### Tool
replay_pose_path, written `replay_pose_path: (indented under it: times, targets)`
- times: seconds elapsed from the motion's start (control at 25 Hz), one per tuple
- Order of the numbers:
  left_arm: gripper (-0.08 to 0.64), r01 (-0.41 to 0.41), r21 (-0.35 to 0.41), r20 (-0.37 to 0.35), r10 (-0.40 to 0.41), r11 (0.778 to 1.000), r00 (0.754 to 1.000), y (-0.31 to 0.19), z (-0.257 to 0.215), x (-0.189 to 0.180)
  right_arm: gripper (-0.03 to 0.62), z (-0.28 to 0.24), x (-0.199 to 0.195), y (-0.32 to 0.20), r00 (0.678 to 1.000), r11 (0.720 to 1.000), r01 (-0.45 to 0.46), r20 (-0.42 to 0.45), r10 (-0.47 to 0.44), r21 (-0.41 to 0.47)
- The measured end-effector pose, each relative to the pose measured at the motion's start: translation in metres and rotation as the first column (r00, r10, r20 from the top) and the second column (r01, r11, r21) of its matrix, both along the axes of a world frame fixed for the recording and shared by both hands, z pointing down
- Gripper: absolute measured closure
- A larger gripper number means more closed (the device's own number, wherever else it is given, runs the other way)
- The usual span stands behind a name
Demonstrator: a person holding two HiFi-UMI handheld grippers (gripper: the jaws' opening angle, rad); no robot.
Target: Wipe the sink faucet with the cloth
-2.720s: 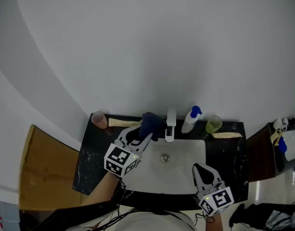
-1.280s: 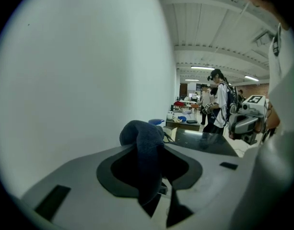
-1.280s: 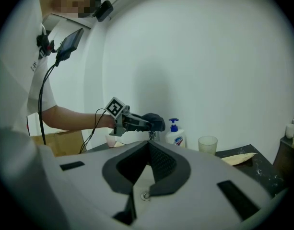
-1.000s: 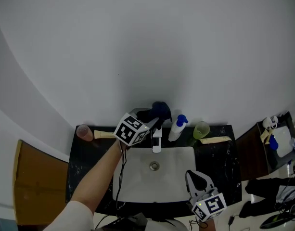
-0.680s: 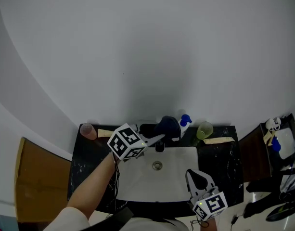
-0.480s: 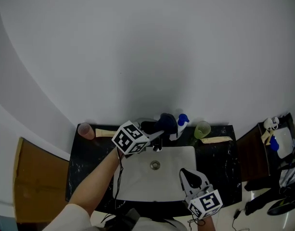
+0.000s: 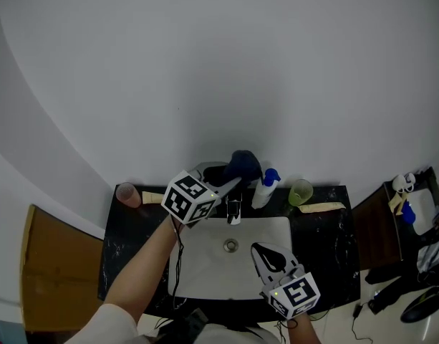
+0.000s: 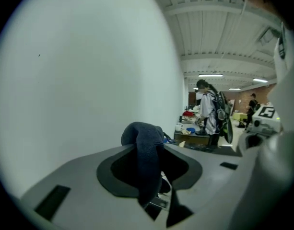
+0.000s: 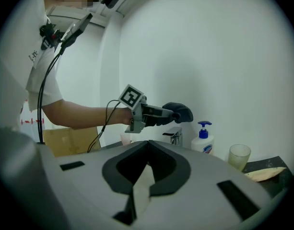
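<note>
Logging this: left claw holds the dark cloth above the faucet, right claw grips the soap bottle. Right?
No. The right claw is shut on nothing, over the sink, apart from the soap bottle; the right gripper view shows it. The left claw does hold the cloth above the faucet.

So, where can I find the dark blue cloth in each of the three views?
Head view: the cloth is at centre, just above the faucet.
Left gripper view: the cloth hangs at lower centre, between the tongs.
Right gripper view: the cloth is right of centre, above the faucet.
Shared landmark: the left gripper, shut on the cloth in every view.
</note>
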State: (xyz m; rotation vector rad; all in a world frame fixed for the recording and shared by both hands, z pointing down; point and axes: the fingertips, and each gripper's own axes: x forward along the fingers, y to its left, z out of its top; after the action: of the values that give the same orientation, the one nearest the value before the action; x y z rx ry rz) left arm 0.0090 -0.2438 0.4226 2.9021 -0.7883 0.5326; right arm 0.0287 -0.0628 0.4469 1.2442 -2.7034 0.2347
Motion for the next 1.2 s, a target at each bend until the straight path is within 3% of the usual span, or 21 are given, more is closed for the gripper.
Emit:
replay_pose_path:
  times: [0.12, 0.24, 0.4, 0.56, 0.64, 0.8, 0.92, 1.08, 1.2]
  targets:
    - [0.431, -0.139, -0.058, 0.036, 0.141, 0.989, 0.989, 0.043, 0.013, 0.009, 0.586, -0.001, 0.005, 0.001, 1.0, 1.0, -0.006, 0.007, 0.006, 0.003]
    - [0.431, -0.173, -0.093, 0.108, 0.182, 0.981, 0.977, 0.05, 0.04, 0.014, 0.586, -0.001, 0.008, 0.001, 1.0, 1.0, -0.016, 0.003, 0.016, 0.0]
    - [0.431, -0.076, -0.099, 0.096, 0.086, 0.992, 0.992, 0.011, 0.044, 0.012, 0.586, -0.002, 0.016, 0.001, 0.999, 0.999, -0.034, 0.001, 0.034, 0.002]
    - [0.43, 0.055, -0.052, 0.138, -0.047, 0.997, 0.989, -0.039, 0.043, 0.004, 0.586, -0.003, 0.018, 0.002, 0.999, 0.999, -0.045, 0.001, 0.045, 0.0]
    - [0.43, 0.059, -0.033, 0.141, -0.054, 0.998, 0.989, -0.039, 0.038, 0.001, 0.586, -0.006, 0.014, 0.002, 0.999, 0.999, -0.041, 0.009, 0.041, 0.007]
    - [0.43, -0.083, -0.072, 0.04, 0.086, 0.994, 0.996, 0.015, 0.016, 0.004, 0.586, -0.007, 0.009, 0.001, 0.999, 1.0, -0.024, 0.024, 0.024, 0.015]
    - [0.43, -0.19, -0.115, 0.043, 0.196, 0.975, 0.98, 0.053, 0.018, 0.006, 0.586, -0.004, 0.006, -0.001, 1.0, 1.0, -0.015, 0.026, 0.015, 0.01]
    - [0.43, -0.193, -0.148, 0.096, 0.208, 0.97, 0.973, 0.052, 0.04, 0.007, 0.586, -0.004, 0.007, -0.001, 0.999, 1.0, -0.023, 0.025, 0.023, 0.005]
    - [0.431, -0.17, -0.163, 0.09, 0.186, 0.972, 0.978, 0.034, 0.044, 0.01, 0.586, -0.004, 0.014, -0.001, 0.999, 0.999, -0.042, 0.023, 0.042, 0.004]
